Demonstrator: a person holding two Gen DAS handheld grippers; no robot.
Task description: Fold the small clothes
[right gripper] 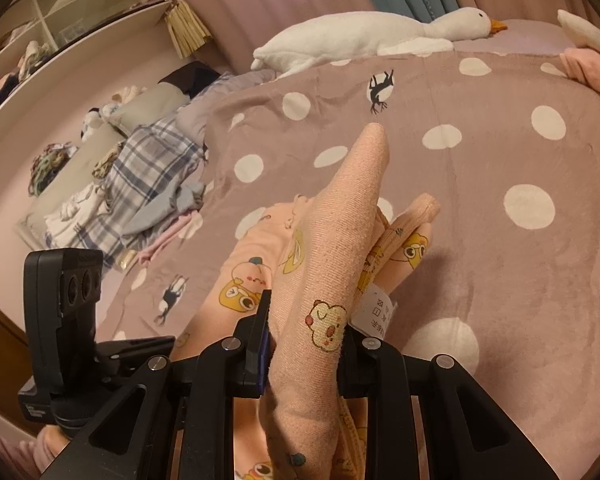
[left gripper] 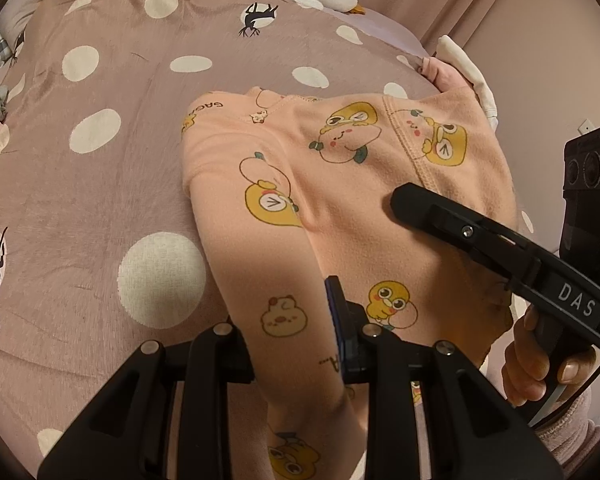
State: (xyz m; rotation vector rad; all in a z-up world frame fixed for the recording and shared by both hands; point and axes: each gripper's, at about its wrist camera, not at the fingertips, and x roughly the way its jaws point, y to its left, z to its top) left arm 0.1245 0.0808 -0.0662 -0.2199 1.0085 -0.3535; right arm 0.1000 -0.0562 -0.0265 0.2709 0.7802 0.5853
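Peach garment (left gripper: pixel 340 200) in both tools

One peach garment (left gripper: pixel 340 184), cartoon-printed. Two grippers: left (left gripper: pixel 300 344), right (right gripper: pixel 304 344). One hand (left gripper: pixel 540 364) visible. One plush goose (right gripper: pixel 364 36). One dotted blanket (right gripper: pixel 500 152). One plaid cloth (right gripper: pixel 148 168). One shelf unit (right gripper: pixel 80 8). One care tag (right gripper: pixel 378 312).

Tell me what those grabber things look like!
Both are black plastic. The left gripper and right gripper have chunky ribbed frames with silver screws and a dark blue pad on one of the jaws. The right one has "DAS" in white letters, and a pale cable. The person's sleeve is fuzzy and pink.
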